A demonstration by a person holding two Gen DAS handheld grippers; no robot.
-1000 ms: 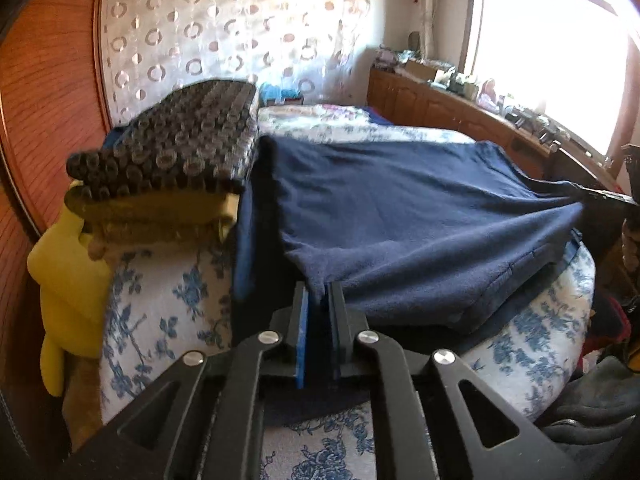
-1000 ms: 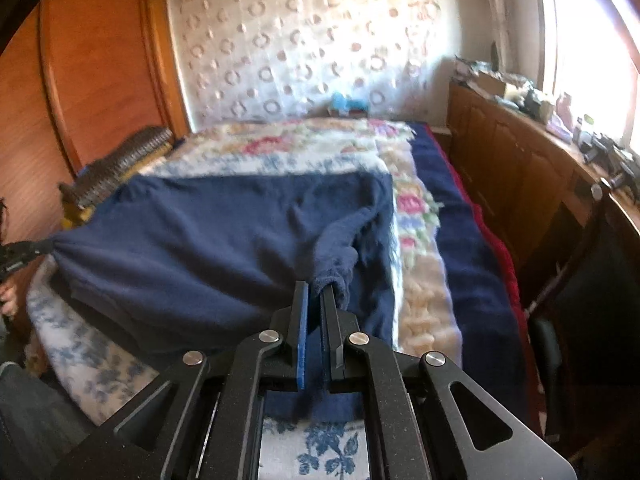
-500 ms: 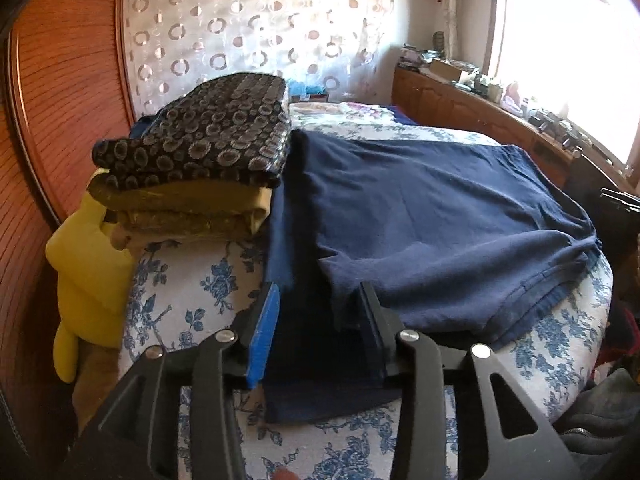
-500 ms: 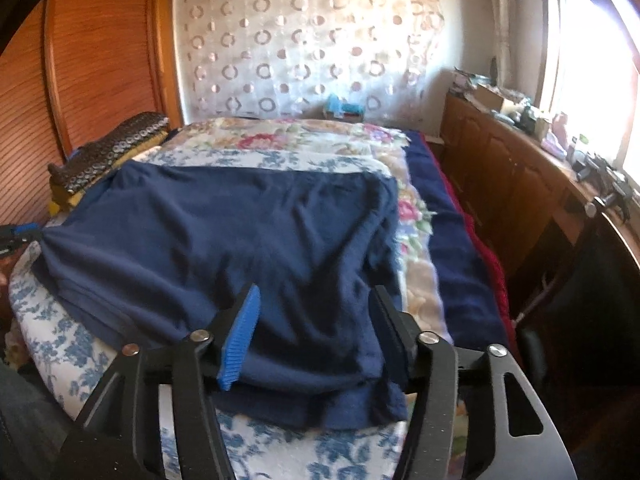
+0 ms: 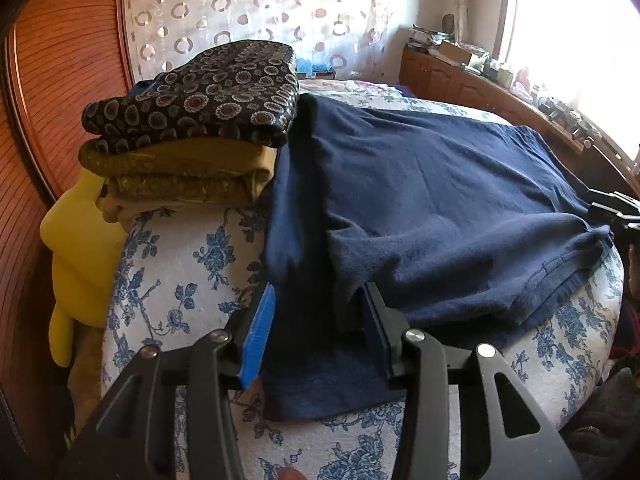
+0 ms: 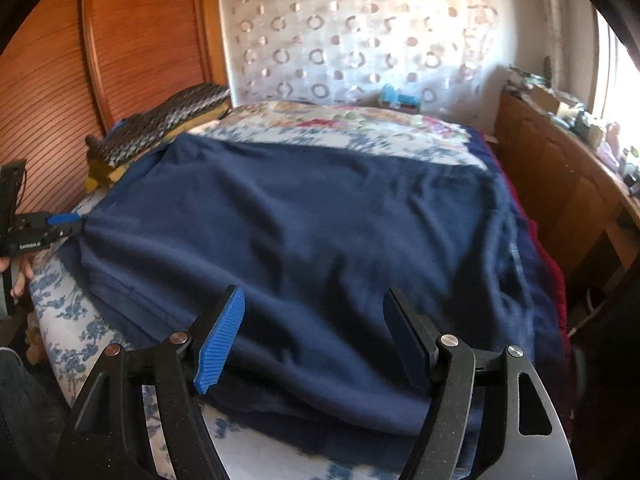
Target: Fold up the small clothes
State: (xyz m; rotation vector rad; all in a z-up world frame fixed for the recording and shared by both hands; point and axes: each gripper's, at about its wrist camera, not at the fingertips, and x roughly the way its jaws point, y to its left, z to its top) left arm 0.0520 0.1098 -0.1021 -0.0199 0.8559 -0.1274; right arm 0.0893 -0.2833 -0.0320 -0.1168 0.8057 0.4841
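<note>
A navy blue garment (image 5: 432, 200) (image 6: 304, 216) lies folded flat on the floral bed cover (image 5: 180, 264). My left gripper (image 5: 318, 320) hovers at its near left corner. Its jaws are opening, the fabric edge lies loose between them, and the pads do not press on it. My right gripper (image 6: 314, 328) stands over the near right edge. Its jaws are opening wide above the cloth and hold nothing. The right wrist view shows the left gripper (image 6: 60, 224) at the far left edge of the garment. The right gripper (image 5: 612, 208) is partly seen at the right rim of the left wrist view.
A stack of folded clothes (image 5: 200, 104), dark patterned on top and mustard below, sits left of the garment. A yellow cushion (image 5: 80, 248) hangs beside the bed. A wooden wardrobe (image 6: 132, 48) stands on the left, and a cluttered wooden sideboard (image 6: 560, 168) runs under the window on the right.
Both grippers were shut on the navy garment's corners a second ago and have let go. The fabric has dropped flat onto the bed. The right gripper has shifted sideways and slightly down.
</note>
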